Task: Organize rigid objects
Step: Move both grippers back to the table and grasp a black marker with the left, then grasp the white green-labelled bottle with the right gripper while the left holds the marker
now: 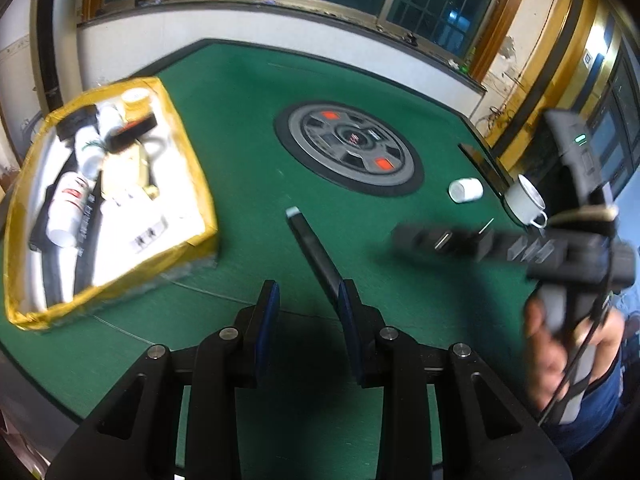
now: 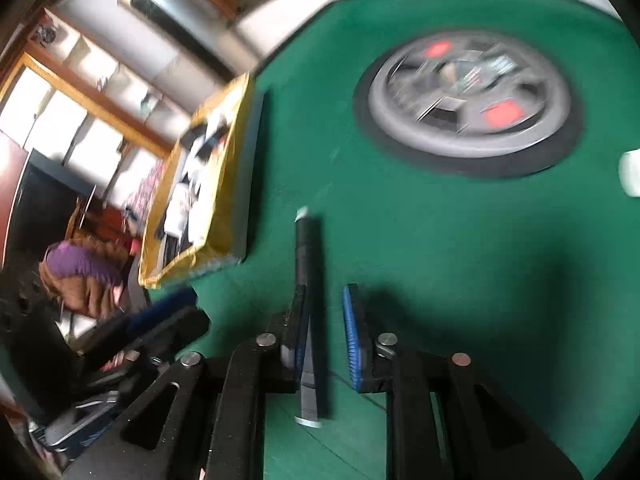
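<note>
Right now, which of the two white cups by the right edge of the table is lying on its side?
The handleless white cup nearer the round centre panel lies on its side; the handled mug stands at the edge.

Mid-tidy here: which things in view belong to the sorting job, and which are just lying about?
Job:
- long black stick with pale tip
- small white cup lying on its side
- white ceramic mug
- yellow-taped box holding sorted items

Lying about:
- round grey control disc set in the green felt table
- purple-and-brown clothing heap beyond the table
</note>
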